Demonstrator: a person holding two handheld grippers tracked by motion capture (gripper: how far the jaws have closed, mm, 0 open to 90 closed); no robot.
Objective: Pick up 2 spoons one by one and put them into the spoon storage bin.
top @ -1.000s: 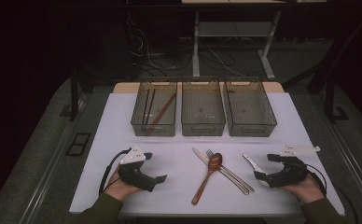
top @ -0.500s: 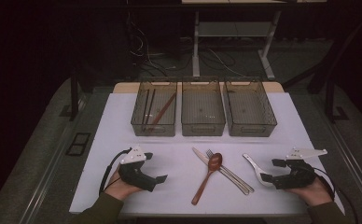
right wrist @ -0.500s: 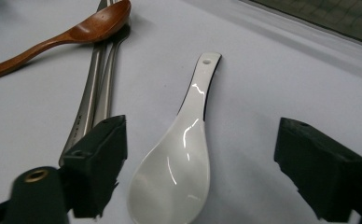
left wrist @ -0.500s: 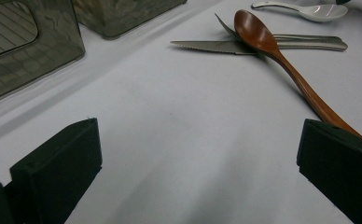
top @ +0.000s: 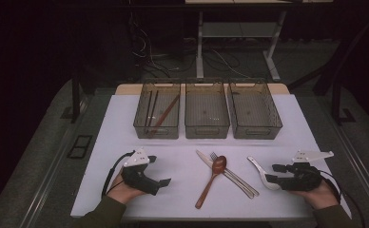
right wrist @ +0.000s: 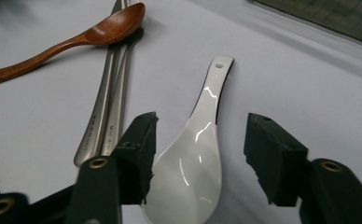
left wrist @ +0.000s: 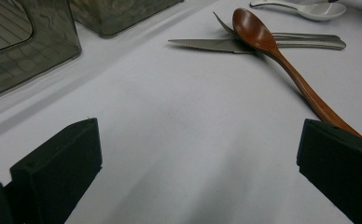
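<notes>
Right hand lies low near the desk's front right corner, right tongs [right wrist: 200,154] level, jaws just closing around the bowl of the glossy white soup spoon [right wrist: 195,158], one pad at its rim, the other clear. Left tongs [top: 160,172] near front left, released, wide apart over bare matte desk [left wrist: 170,140].

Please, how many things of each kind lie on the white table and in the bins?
Bins: 3
Chopsticks: 3, in the left bin
Wooden spoon: 1
White ceramic spoon: 1
Fork: 1
Knife: 1
Total: 10
</notes>
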